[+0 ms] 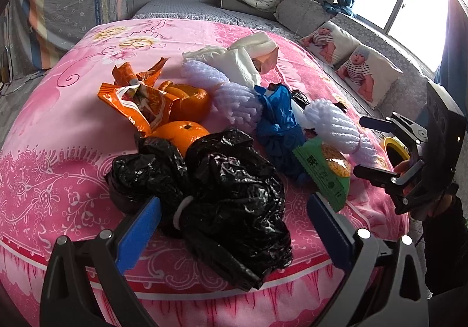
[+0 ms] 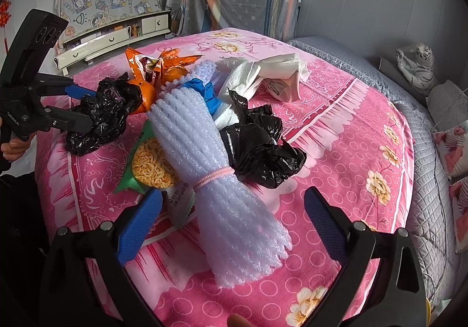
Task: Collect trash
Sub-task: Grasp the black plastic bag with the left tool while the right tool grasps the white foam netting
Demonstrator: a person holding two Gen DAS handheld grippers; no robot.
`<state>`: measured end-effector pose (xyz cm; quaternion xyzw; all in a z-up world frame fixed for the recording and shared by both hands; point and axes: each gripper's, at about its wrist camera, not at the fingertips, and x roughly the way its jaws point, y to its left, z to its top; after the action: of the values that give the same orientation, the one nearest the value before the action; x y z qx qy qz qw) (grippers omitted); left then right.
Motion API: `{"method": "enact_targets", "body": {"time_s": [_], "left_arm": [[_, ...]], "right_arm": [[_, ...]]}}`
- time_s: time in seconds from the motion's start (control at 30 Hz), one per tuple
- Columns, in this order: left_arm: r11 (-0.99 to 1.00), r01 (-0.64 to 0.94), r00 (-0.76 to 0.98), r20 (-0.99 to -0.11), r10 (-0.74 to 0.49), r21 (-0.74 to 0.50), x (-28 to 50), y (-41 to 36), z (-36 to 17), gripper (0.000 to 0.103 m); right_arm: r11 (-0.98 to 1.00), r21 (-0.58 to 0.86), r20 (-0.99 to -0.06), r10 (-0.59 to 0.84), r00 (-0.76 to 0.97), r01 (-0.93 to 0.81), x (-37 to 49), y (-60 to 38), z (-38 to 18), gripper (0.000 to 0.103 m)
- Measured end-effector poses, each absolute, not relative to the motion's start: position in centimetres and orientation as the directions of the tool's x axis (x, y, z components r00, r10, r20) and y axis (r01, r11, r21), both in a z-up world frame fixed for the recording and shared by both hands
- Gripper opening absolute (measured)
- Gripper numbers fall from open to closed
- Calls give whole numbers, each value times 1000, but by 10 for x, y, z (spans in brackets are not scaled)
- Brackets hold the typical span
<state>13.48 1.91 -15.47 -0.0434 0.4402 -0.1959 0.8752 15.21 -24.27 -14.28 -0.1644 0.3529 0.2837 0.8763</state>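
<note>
One green packet (image 1: 324, 172) | Chinese print, unreadable | orange wrapper (image 1: 137, 102) lettering illegible

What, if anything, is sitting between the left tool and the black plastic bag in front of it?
Nothing visible. The left tool is open and its two blue pads already sit on either side of the black plastic bag, with no other trash lying across the gap.
</note>
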Motion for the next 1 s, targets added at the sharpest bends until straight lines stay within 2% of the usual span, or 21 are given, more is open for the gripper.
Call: {"method": "enact_targets", "body": {"time_s": [0.03, 0.17, 0.4, 0.5, 0.63, 0.77, 1.0], "left_arm": [[922, 301, 534, -758, -375, -244, 137, 18, -155, 96], [926, 292, 525, -769, -366, -241, 144, 17, -158, 94], [940, 267, 519, -791, -325, -211, 153, 16, -162, 69], [945, 250, 519, -795, -315, -211, 155, 19, -164, 63], [952, 240, 527, -798, -292, -190, 154, 17, -165, 59], [951, 230, 532, -792, -300, -205, 150, 22, -164, 50], [942, 222, 549, -766, -334, -252, 140, 34, -160, 37]], "right_arm": [[782, -84, -719, 382, 581, -618, 155, -243, -144, 79], [770, -63, -742, 389, 546, -634, 163, -242, -149, 73], [749, 41, -753, 458, 472, -662, 168, -246, -149, 51], [748, 58, -767, 457, 450, -661, 166, -246, -153, 46], [754, 70, -767, 459, 448, -653, 159, -244, -155, 32], [756, 94, -751, 481, 452, -648, 149, -247, -149, 27], [782, 125, -717, 496, 489, -610, 130, -255, -137, 26]]}}
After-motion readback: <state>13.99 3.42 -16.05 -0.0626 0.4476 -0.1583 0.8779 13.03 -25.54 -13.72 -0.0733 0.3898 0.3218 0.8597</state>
